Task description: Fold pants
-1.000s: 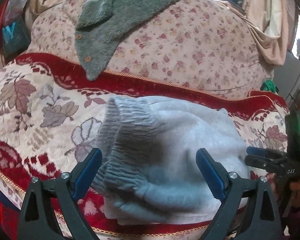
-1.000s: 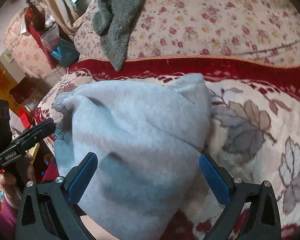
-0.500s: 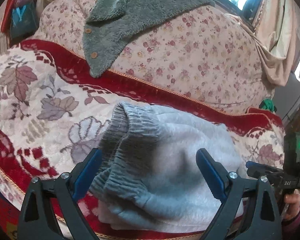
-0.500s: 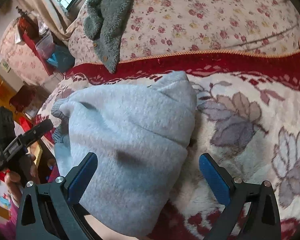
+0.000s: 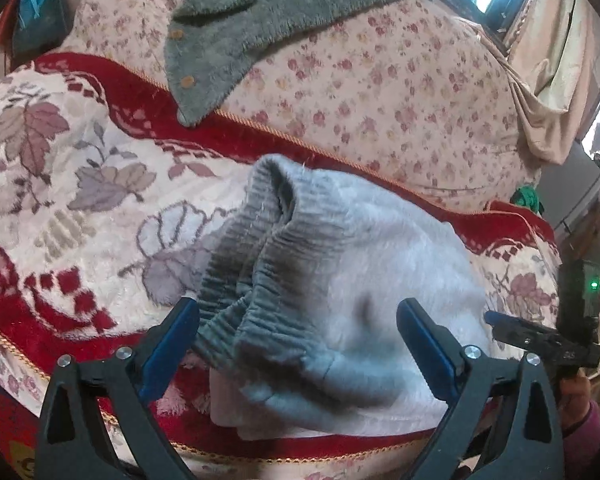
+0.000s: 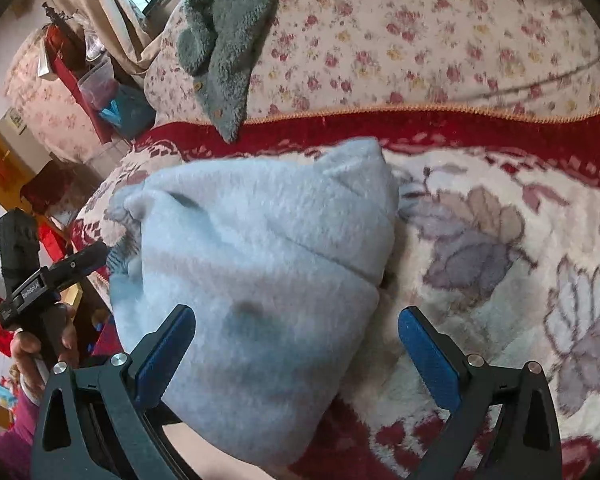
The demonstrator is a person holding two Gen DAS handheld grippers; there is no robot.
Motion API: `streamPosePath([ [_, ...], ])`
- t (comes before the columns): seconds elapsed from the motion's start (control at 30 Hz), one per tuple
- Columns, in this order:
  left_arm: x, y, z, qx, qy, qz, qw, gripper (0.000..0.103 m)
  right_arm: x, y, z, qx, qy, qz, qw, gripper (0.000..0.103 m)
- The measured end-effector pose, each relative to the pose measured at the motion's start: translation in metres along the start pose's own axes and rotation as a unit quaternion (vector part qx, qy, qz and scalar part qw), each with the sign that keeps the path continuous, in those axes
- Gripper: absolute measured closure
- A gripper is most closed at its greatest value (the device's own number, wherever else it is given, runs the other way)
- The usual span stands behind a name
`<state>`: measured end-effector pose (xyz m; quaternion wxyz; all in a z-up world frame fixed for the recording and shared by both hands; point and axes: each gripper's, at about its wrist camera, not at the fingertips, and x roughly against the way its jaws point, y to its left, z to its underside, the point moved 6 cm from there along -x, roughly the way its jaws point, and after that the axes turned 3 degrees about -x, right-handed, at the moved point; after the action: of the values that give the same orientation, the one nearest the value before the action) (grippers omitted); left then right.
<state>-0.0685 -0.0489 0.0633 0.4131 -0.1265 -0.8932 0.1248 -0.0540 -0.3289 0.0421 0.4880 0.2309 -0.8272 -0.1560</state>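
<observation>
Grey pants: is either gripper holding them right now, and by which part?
Nothing is held. The left gripper and right gripper both stand open over the folded grey pants, which lie on the blanket.

- left gripper: a small white label on its side arm, perhaps "toolsool", too blurred to be sure
- right gripper: tiny pale marking on its body, unreadable

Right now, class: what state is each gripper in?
Left gripper: open, holding nothing, over the pants.
Right gripper: open, holding nothing.
</observation>
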Motion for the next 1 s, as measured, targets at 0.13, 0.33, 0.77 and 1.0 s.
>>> streamPosePath([
  [0.13,-0.014,0.011,-0.002,0.021,0.009,0.018,0.9996,0.003,-0.012,-0.009,0.003,-0.032,0.008,-0.023,0.999,0.0],
  [0.33,-0.05,0.027,0.003,0.037,0.051,0.023,0.9978,0.002,-0.034,-0.02,-0.006,-0.078,0.013,-0.073,0.994,0.0],
  [0.77,-0.082,0.035,0.016,0.115,0.076,0.106,0.9847,0.0,-0.07,-0.025,-0.01,-0.118,0.044,-0.169,0.978,0.0],
  [1.0,-0.084,0.028,0.015,0.101,0.088,0.115,0.9843,0.0,-0.076,-0.012,-0.013,-0.102,0.037,-0.181,0.978,0.0],
])
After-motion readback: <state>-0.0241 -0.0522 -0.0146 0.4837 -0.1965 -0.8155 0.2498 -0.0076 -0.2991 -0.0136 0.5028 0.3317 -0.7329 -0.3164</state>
